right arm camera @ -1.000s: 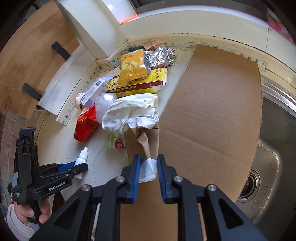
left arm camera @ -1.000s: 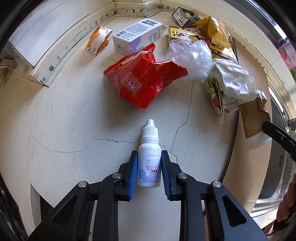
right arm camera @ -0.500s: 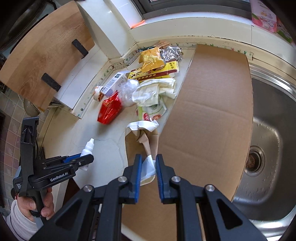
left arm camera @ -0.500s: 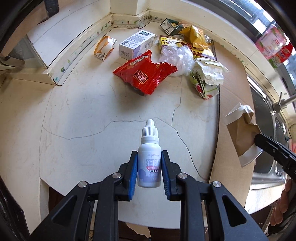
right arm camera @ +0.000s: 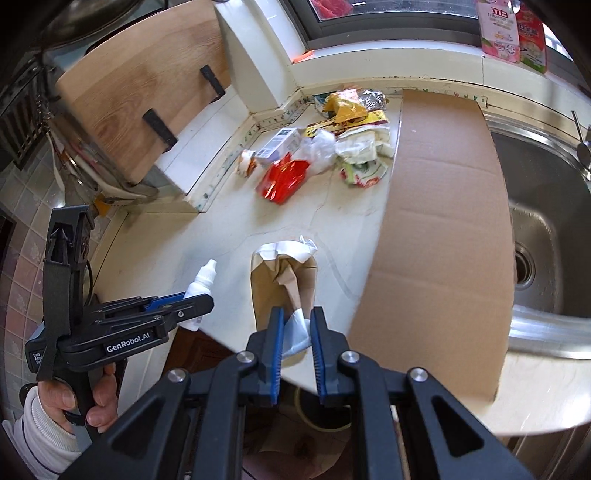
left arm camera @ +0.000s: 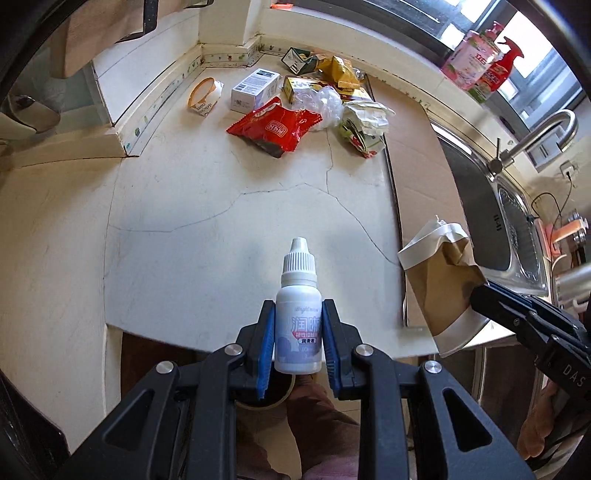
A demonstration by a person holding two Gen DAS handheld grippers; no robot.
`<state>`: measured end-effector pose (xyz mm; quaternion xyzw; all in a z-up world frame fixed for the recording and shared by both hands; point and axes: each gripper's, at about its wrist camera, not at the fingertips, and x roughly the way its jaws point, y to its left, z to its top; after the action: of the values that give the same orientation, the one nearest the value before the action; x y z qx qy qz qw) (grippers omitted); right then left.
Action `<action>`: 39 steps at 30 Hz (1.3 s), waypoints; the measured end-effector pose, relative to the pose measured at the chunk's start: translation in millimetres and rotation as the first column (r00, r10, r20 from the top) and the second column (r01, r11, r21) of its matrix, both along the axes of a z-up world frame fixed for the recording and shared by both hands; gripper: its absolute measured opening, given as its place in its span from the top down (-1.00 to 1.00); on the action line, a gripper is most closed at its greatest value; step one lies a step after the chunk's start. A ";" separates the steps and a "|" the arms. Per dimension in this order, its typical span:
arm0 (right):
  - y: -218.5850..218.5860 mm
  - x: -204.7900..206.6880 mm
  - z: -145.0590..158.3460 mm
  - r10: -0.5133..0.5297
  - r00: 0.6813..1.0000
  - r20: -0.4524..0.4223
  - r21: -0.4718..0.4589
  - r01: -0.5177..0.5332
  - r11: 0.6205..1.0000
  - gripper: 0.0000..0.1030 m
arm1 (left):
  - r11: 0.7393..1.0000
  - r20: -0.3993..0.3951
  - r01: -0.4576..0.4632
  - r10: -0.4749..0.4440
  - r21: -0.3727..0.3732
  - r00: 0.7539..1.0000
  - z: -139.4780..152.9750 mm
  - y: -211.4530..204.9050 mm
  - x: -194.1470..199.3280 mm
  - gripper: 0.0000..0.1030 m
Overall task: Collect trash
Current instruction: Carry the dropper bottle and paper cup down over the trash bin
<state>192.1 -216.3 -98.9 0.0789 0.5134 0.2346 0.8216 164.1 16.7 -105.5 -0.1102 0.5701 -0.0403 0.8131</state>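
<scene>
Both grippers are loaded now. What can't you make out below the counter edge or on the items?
- Bin, right wrist view: only a rim arc, gripper fingers cover the rest.
- Bottle label, left wrist view: the pads cover its sides.
- Paper bag contents: crumpled shut in both views.

Daylight is coming through a dark-framed window (right arm camera: 388,14) above a cream tiled sill and falling across a cracked, off-white stone counter (left arm camera: 207,206). A flat brown sheet of corrugated cardboard (right arm camera: 443,206) is lying beside a stainless-steel sink (right arm camera: 546,236) with a curved steel tap (left arm camera: 532,136). A light wooden cupboard door with black handles (right arm camera: 144,92) is hanging at the left over grey wall tiles (right arm camera: 26,258).
</scene>
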 end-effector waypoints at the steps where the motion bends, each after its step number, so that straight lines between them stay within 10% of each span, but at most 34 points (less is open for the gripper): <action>1: 5.2 -11.4 0.2 -0.006 1.000 0.001 0.002 0.006 1.000 0.73 | 1.000 0.002 0.016 -0.016 -0.001 1.000 0.5 0.8 -8.5 0.57; 20: 37.0 -159.2 -88.2 -0.148 0.971 -0.187 -0.057 0.139 0.989 0.73 | 0.970 -0.132 0.244 -0.244 -0.016 0.961 -72.4 -13.7 -135.7 0.57; 39: 6.8 -140.3 -348.3 -0.252 0.896 -0.365 -0.100 0.231 0.968 0.72 | 0.967 -0.223 0.246 -0.225 0.070 0.948 -322.0 -40.0 -109.1 0.57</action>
<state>51.8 -209.6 -447.2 0.1630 0.6531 0.0975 0.7330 55.0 -23.4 -427.5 -0.0055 0.6644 -0.0976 0.7410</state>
